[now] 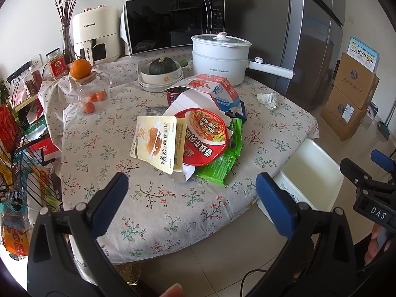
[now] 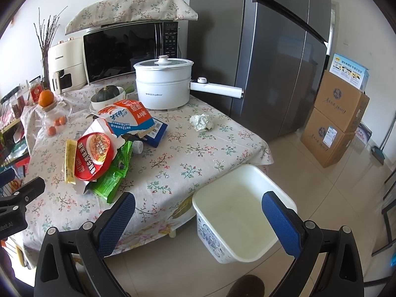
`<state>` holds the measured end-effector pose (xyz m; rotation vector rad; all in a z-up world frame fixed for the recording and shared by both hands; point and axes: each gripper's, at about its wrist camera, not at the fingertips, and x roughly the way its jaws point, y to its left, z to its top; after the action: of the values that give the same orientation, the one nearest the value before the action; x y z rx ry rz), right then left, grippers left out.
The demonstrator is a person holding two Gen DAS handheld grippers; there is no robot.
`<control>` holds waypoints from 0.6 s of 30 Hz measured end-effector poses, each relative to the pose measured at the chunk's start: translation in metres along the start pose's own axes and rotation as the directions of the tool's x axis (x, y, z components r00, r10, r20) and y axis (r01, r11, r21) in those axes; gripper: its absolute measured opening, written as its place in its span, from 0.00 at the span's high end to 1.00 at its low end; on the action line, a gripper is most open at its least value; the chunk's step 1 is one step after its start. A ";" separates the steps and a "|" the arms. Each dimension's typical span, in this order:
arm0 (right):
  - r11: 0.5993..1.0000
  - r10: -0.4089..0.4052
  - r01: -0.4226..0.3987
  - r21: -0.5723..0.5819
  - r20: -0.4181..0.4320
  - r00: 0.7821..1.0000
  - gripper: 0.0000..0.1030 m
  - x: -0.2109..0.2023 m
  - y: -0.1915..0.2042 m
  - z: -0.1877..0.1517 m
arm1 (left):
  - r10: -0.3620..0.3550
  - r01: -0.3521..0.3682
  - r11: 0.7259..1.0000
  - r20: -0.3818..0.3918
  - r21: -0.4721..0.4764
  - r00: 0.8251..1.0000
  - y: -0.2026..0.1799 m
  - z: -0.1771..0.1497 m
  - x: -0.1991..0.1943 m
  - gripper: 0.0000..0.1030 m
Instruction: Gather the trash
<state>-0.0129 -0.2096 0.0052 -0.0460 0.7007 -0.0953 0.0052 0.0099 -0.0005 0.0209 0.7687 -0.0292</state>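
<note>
Presently logged: left gripper (image 1: 191, 193), jaws wide apart, nothing between them, hovering over the near edge of the floral-cloth table (image 1: 153, 212). Right gripper (image 2: 198, 214), jaws likewise wide and unloaded, above the white bin (image 2: 250, 259) standing on the floor beside the table. Trash, heaped mid-table: yellow bread wrapper (image 1: 156, 143), red noodle-cup lid (image 1: 206, 137), green packet (image 1: 220, 168), torn white-and-blue carton (image 1: 212, 94). Crumpled paper ball (image 1: 267, 99) lies apart, near the white electric pot (image 1: 220, 58).
</note>
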 end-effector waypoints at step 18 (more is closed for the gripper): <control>1.000 0.000 0.000 0.000 0.000 1.000 0.00 -0.001 0.000 0.001 | 0.005 -0.005 1.000 -0.006 -0.001 1.000 0.001 -0.002 0.002 0.01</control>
<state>-0.0132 -0.2098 0.0062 -0.0458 0.7006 -0.0957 0.0055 0.0109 -0.0031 0.0216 0.7751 -0.0244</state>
